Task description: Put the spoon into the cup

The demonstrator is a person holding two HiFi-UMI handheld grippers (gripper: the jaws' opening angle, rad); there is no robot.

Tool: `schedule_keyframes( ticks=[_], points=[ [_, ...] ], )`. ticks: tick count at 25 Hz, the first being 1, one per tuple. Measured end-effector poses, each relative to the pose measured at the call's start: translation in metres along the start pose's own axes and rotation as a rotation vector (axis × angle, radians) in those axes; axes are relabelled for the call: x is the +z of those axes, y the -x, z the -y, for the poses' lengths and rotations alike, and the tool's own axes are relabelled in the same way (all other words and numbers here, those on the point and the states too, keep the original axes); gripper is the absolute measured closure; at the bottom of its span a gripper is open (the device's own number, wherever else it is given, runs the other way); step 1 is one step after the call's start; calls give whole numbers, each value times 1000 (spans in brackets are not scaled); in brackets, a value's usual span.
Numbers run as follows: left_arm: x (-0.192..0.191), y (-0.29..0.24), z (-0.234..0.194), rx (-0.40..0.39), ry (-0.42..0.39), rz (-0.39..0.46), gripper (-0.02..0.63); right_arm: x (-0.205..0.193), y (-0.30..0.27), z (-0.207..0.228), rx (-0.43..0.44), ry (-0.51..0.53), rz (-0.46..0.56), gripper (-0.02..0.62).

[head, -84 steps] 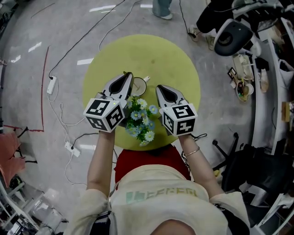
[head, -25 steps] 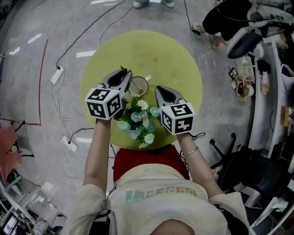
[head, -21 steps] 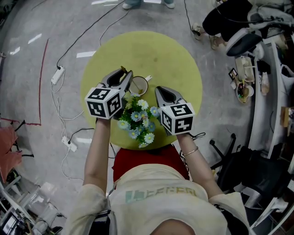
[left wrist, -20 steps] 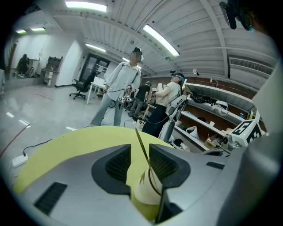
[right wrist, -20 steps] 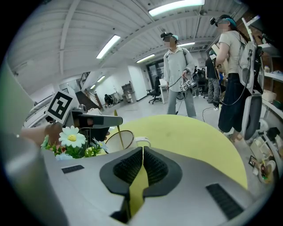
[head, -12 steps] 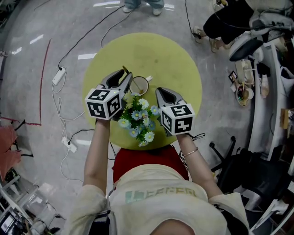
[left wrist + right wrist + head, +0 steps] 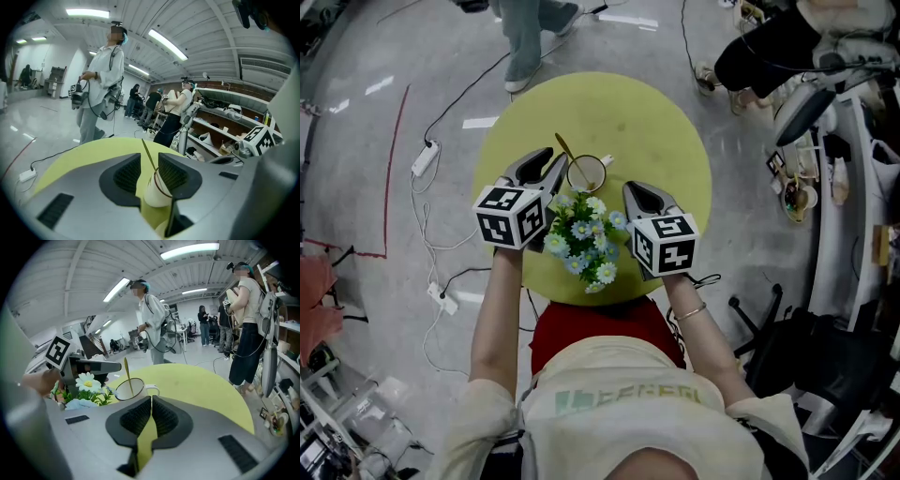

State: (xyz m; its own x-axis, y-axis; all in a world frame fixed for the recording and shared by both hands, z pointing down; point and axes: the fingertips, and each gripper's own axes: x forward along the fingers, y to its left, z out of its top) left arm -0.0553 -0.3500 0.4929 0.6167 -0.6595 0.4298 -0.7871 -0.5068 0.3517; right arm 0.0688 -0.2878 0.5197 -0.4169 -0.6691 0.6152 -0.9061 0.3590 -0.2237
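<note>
A white cup [image 7: 585,173] with a dark rim stands on the round yellow table [image 7: 623,117]. The gold spoon [image 7: 562,149] stands in the cup, its handle leaning up and to the left. My left gripper [image 7: 546,161] is open just left of the cup. In the left gripper view the thin spoon handle [image 7: 146,152] rises free between the spread jaws of that gripper [image 7: 149,159], above the cup [image 7: 154,197]. My right gripper [image 7: 642,192] is shut and empty to the right of the cup. Its own view shows the cup [image 7: 130,389] and spoon [image 7: 127,372] ahead of the right gripper [image 7: 151,400].
A bunch of white and blue flowers [image 7: 586,239] sits between my hands near the table's front edge. A person's legs [image 7: 523,37] stand by the table's far side. Cables and a power strip [image 7: 425,157] lie on the floor at the left, and chairs and shelves [image 7: 825,141] stand at the right.
My left gripper's jaws have opened and let go of the spoon, which now stands in the cup. The left hand drew back a little. A person has walked in beyond the table.
</note>
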Motion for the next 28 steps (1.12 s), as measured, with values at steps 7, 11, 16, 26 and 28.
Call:
schedule_keyframes(
  ticks=[7, 11, 16, 26, 28],
  points=[
    [-1, 18, 0, 11, -6, 15, 483, -4, 12, -6, -17, 11, 8, 558],
    [-2, 28, 1, 27, -15, 19, 489, -4, 19, -9, -26, 11, 18, 558],
    [-6, 41, -2, 50, -35, 23, 526, -2, 27, -12, -43, 8, 33, 558],
    [-15, 66, -1, 79, -43, 16, 563, -4, 45, -21, -72, 2, 68, 558],
    [-17, 71, 4, 82, -44, 20, 567, -4, 52, -22, -79, -1, 77, 558]
  ],
)
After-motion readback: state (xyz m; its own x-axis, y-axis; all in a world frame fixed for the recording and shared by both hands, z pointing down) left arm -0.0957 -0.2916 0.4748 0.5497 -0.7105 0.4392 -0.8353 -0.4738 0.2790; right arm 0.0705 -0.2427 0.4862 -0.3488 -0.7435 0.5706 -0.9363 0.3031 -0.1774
